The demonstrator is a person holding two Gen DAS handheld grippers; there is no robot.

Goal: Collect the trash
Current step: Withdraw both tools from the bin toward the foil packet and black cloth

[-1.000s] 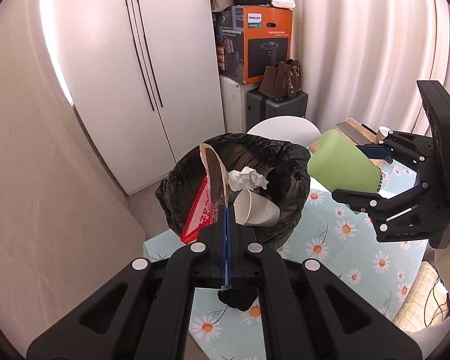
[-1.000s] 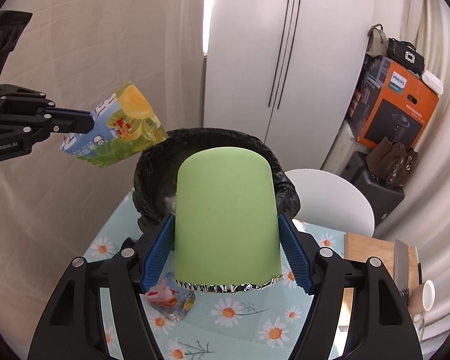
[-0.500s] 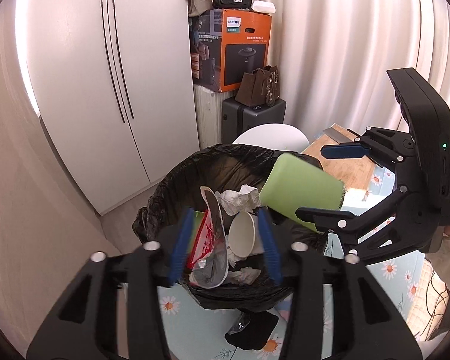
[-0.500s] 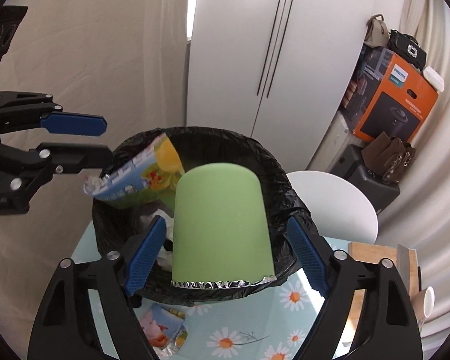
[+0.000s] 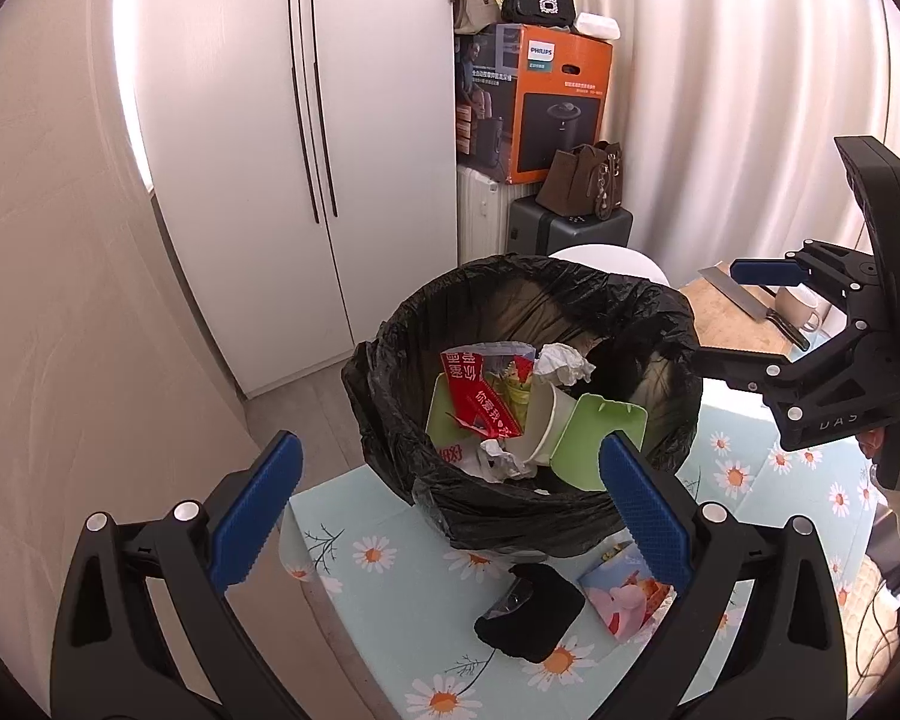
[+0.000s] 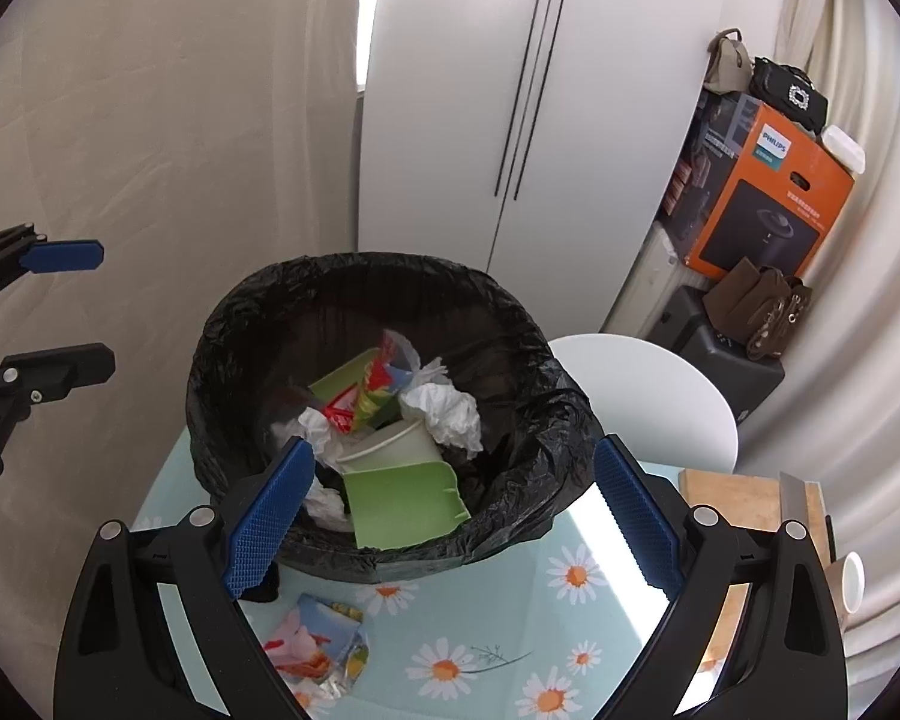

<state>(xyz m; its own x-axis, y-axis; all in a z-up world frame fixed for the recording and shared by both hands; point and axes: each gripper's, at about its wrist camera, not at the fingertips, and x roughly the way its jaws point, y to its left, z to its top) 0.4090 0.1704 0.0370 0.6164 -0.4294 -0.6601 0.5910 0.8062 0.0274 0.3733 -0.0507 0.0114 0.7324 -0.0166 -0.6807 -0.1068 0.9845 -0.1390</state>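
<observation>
Black-lined trash bin (image 5: 528,396) sits on the daisy-print surface (image 5: 390,594), holding a green box (image 5: 594,441), paper cup (image 5: 540,420), red wrapper (image 5: 480,396) and tissues. Left gripper (image 5: 444,516): fingers still spreading, nothing between them. Right gripper (image 6: 450,516): fingers wide apart, empty (both poised above the bin).

White cup (image 6: 852,582) partly behind gripper arm

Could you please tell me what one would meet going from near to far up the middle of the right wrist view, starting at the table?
Crumpled snack wrapper → black-lined trash bin → green carton inside it → paper cup → crumpled tissue → white wardrobe doors.
</observation>
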